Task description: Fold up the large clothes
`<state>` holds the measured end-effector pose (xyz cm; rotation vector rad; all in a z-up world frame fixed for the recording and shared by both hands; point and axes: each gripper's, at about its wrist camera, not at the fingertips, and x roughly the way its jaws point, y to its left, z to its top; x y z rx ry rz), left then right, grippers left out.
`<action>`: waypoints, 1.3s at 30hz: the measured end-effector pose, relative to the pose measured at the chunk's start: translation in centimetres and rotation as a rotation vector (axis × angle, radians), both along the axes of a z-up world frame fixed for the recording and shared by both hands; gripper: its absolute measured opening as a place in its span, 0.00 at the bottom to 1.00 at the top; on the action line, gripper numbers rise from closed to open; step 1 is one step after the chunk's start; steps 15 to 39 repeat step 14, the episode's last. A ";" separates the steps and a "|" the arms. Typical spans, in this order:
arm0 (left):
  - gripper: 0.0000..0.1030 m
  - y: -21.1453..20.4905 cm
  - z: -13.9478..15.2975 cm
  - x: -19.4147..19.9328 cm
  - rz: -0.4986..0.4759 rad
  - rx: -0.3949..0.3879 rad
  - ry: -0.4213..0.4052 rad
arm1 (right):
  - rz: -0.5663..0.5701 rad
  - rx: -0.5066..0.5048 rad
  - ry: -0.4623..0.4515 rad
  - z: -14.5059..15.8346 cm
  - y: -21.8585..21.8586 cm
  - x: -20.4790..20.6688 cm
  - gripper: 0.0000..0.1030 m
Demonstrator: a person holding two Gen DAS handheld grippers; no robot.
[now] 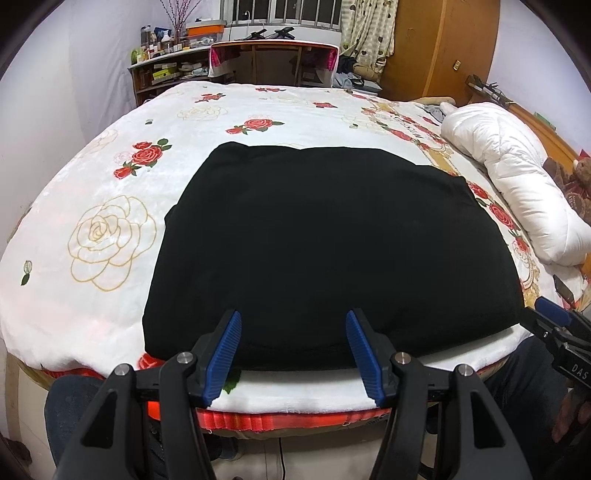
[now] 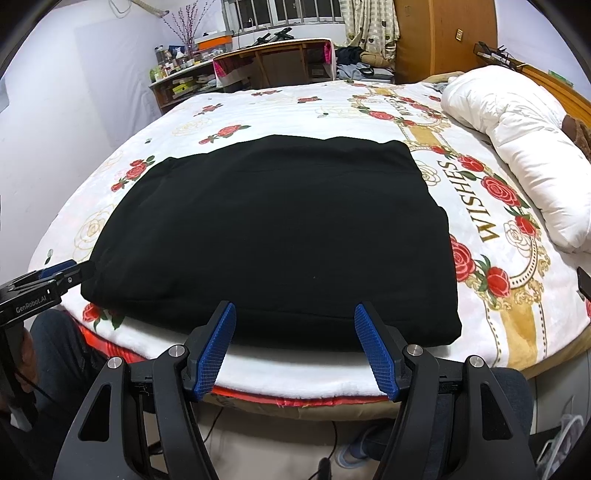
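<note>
Jaws spread wide on both the left gripper (image 1: 293,323) and right gripper (image 2: 294,314), holding nothing. Black garment (image 1: 332,240) lies folded square near the floral bedspread's (image 1: 110,192) edge; looks nearly done.

Both wrist cams sit low at the bed's (image 1: 110,302) near edge, facing the far window (image 2: 288,14), close up; both share the black garment (image 1: 332,240).

Folded garment on the bed

The garment (image 1: 332,251) lies near the blanket's (image 1: 110,184) front edge; a rolled duvet (image 1: 517,184) sits right; a desk (image 1: 273,59) stands behind.
</note>
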<state>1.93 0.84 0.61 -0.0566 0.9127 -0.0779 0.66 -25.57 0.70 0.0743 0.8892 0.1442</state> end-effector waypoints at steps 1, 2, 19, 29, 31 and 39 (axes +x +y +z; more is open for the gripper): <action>0.60 0.0 -0.1 0.0 0.000 -0.001 0.001 | 0.000 0.000 0.000 0.0 0.0 0.0 0.65; 0.60 0.0 -0.1 0.0 0.000 -0.002 0.001 | -0.001 0.000 0.000 0.0 0.0 0.0 0.65; 0.60 0.1 -0.2 0.0 0.020 0.010 0.000 | -0.003 0.000 -0.002 0.0 0.0 0.1 0.65; 0.60 0.1 -0.2 0.0 0.020 0.010 0.000 | -0.003 0.000 -0.002 0.0 0.0 0.1 0.65; 0.60 0.1 -0.2 0.0 0.020 0.010 0.000 | -0.003 0.000 -0.002 0.0 0.0 0.1 0.65; 0.60 0.1 -0.2 0.0 0.020 0.010 0.000 | -0.003 0.000 -0.002 0.0 0.0 0.1 0.65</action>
